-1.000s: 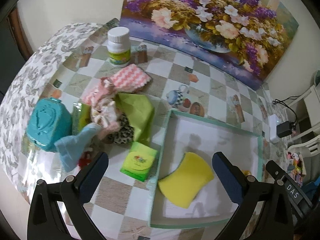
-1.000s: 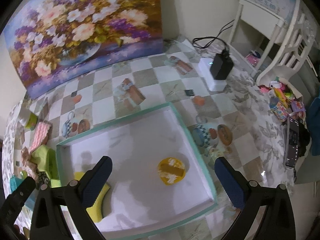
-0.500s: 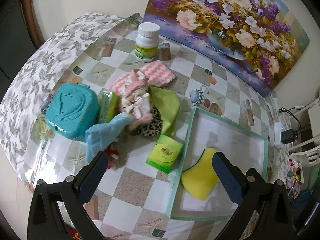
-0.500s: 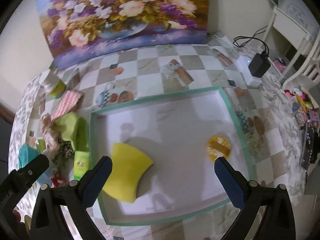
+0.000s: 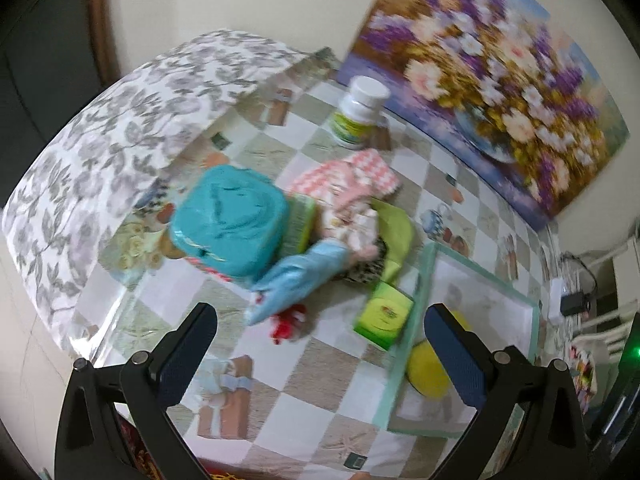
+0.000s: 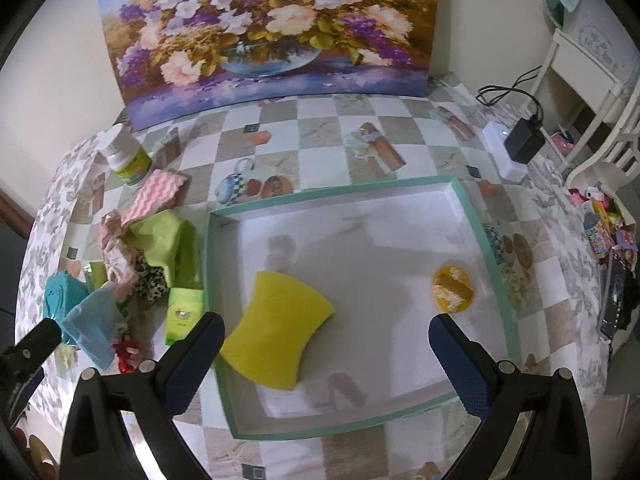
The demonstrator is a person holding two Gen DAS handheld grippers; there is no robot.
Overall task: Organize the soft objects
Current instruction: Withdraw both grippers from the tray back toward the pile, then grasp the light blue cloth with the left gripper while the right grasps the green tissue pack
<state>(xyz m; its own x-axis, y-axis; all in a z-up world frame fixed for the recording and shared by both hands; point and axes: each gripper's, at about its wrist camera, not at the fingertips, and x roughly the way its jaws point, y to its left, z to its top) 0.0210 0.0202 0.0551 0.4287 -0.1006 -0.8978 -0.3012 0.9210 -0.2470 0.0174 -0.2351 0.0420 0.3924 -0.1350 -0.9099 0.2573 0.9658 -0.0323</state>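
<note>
Both tongs hang wide open and empty over the desk [image 6: 320,136]. The right tongs [image 6: 326,334] frame the white tray [image 6: 492,248], where the yellow sponge [image 6: 276,344] lies at lower left. The left tongs [image 5: 320,326] face the heap of cloths [image 5: 352,208] in mid-frame, beside the teal box [image 5: 232,226].

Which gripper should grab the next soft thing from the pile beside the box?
Probably the left gripper. It is open and faces the pile, with the blue cloth just ahead. The right gripper, also open, hangs over the box, with the pile off to its left.
</note>
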